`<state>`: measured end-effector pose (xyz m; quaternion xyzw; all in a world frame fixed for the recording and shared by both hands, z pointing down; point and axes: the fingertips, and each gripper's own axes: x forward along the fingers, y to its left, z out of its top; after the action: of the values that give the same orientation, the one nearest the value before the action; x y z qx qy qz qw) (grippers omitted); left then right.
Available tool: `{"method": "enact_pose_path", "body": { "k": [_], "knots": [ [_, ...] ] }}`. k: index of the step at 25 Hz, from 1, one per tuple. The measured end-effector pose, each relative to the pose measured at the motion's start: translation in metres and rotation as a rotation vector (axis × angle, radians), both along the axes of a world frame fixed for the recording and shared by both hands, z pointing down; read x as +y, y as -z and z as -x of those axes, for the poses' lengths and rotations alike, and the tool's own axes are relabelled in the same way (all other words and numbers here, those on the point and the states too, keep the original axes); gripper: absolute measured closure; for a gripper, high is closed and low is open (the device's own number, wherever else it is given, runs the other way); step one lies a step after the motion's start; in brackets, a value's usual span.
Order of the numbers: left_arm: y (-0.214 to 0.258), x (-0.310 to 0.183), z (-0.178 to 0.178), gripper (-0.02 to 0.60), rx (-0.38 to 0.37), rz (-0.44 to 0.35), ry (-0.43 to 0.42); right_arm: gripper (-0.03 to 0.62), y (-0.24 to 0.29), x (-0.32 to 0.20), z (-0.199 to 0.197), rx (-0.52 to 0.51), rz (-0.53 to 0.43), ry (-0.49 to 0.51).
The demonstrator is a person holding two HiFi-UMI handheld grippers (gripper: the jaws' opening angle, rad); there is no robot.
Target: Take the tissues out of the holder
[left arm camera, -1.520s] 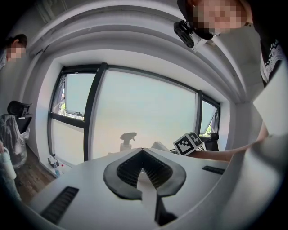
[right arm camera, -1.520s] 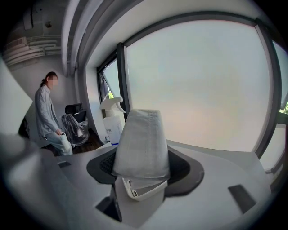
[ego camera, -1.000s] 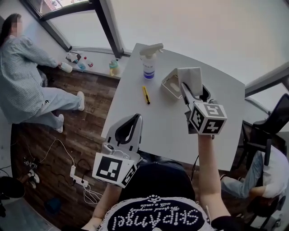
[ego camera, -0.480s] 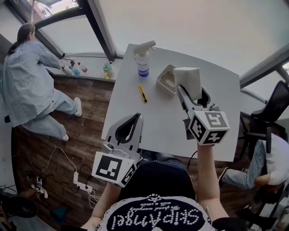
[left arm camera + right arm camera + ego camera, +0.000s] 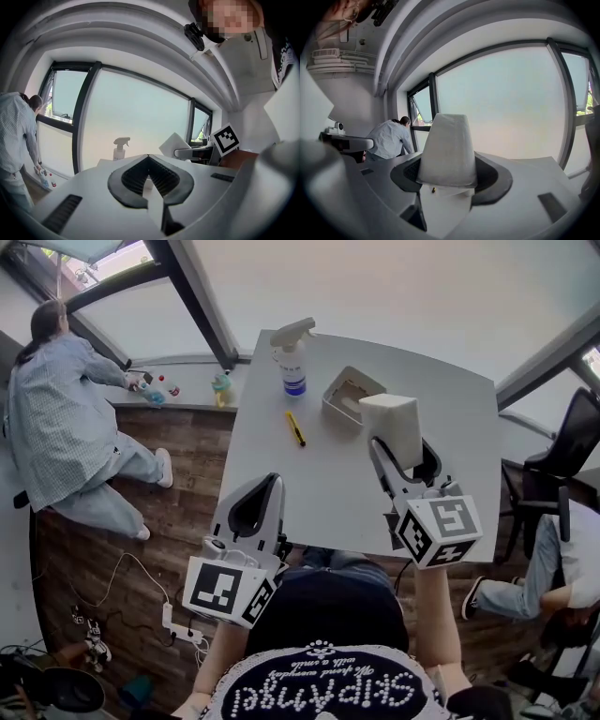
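Note:
My right gripper (image 5: 401,454) is shut on a white block of tissues (image 5: 394,423) and holds it in the air above the white table (image 5: 328,502). In the right gripper view the tissues (image 5: 449,150) stand up between the dark pads (image 5: 490,176) of the right gripper (image 5: 450,180). The white holder (image 5: 349,397) lies on the table just beyond and left of the tissues, its top open. My left gripper (image 5: 267,482) hangs off the table's near left edge, shut on nothing. In the left gripper view the left gripper (image 5: 148,157) has its tips touching.
A spray bottle (image 5: 291,357) stands at the table's far edge, with a yellow cutter (image 5: 296,427) lying near it. A person (image 5: 66,418) bends at the window sill on the left. Another person (image 5: 562,577) sits at the right beside a dark chair (image 5: 553,474).
My right gripper has carried the tissues nearer to me and to the right, away from the holder. The left gripper stays where it was. The person at the window has shifted.

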<state>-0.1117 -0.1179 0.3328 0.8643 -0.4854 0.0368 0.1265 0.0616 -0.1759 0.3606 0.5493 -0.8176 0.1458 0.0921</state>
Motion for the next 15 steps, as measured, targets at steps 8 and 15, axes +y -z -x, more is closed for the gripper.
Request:
{"method": "enact_pose_path", "body": {
  "k": [8, 15],
  "knots": [
    [0.001, 0.005, 0.003, 0.58, 0.005, 0.002, 0.015, 0.324, -0.002, 0.03, -0.006, -0.031, 0.019, -0.021],
    [0.01, 0.015, 0.006, 0.58, -0.003, -0.005, 0.013, 0.324, -0.005, 0.056, -0.002, -0.04, 0.042, -0.001]
  ]
}}
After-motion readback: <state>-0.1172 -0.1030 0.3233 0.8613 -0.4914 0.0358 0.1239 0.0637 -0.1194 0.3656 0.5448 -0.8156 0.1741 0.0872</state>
